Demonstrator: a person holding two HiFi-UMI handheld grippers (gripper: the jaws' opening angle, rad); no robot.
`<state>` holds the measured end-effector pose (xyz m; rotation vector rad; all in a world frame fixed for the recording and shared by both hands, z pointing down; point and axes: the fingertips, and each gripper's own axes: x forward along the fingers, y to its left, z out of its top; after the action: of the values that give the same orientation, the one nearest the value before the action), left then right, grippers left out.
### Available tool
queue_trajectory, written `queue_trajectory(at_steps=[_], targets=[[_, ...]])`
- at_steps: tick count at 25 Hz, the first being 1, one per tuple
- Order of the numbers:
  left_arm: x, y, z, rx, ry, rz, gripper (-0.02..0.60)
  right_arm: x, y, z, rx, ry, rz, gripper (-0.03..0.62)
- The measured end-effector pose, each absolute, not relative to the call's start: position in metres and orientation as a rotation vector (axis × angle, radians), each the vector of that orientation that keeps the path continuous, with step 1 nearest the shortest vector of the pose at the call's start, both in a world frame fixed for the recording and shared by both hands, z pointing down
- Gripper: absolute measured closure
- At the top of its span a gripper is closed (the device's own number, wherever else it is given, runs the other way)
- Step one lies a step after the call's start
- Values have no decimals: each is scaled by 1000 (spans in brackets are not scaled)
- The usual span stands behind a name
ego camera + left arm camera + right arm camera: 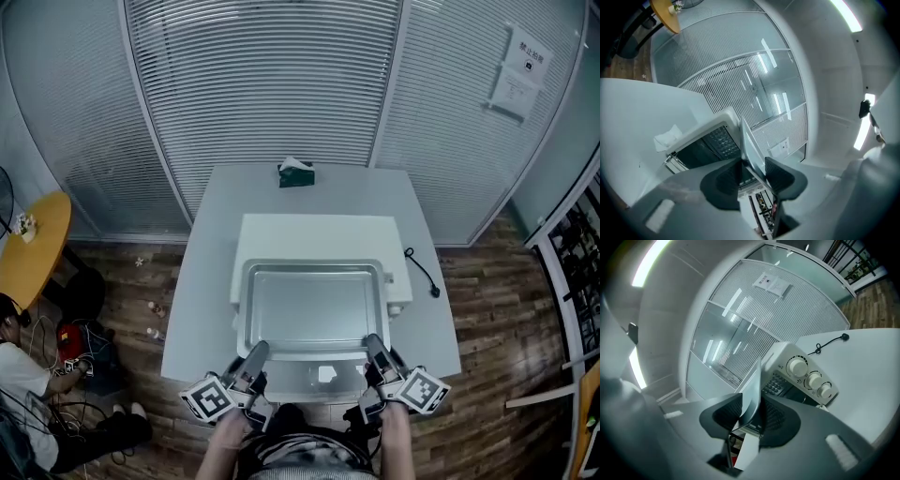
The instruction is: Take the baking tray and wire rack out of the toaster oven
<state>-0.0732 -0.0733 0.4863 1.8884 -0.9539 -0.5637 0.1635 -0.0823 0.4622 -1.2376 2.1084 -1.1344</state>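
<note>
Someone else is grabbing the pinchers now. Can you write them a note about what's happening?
Left gripper: shut on the baking tray, near edge.
Right gripper: shut on that same edge.
Tray: out of the toaster oven, held in front of it.
Wire rack: a grid shows inside the oven, probably it.
To do: set the tray on the table, then pull the rack.

The oven point(314, 232) stands in the middle of the table point(202, 309). The tray point(314, 305) is in front of it, over the open door point(323, 378), between the left gripper point(255, 354) and the right gripper point(373, 346). A tissue box point(296, 173) lies behind the oven and a cable point(422, 272) lies to its right.
</note>
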Motion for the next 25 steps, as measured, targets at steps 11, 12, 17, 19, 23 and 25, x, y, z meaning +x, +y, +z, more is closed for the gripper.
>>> queue_trajectory(at_steps=[11, 12, 17, 19, 23, 25], targets=[[-74, -119, 477, 1884, -919, -605, 423, 169, -121, 465, -1305, 2048, -1152, 477], [-74, -122, 477, 1881, -915, -609, 423, 171, -124, 467, -1323, 2032, -1160, 477], [-74, -135, 479, 1888, -902, -625, 423, 170, -141, 460, -1301, 2040, -1106, 473], [-73, -139, 479, 1888, -901, -632, 423, 171, -145, 462, -1313, 2032, -1116, 471], [-72, -143, 477, 1913, -902, -636, 419, 172, -149, 462, -1347, 2014, -1123, 468], [-72, -144, 472, 1974, -932, -633, 388, 171, -150, 456, -1357, 2040, -1089, 453]])
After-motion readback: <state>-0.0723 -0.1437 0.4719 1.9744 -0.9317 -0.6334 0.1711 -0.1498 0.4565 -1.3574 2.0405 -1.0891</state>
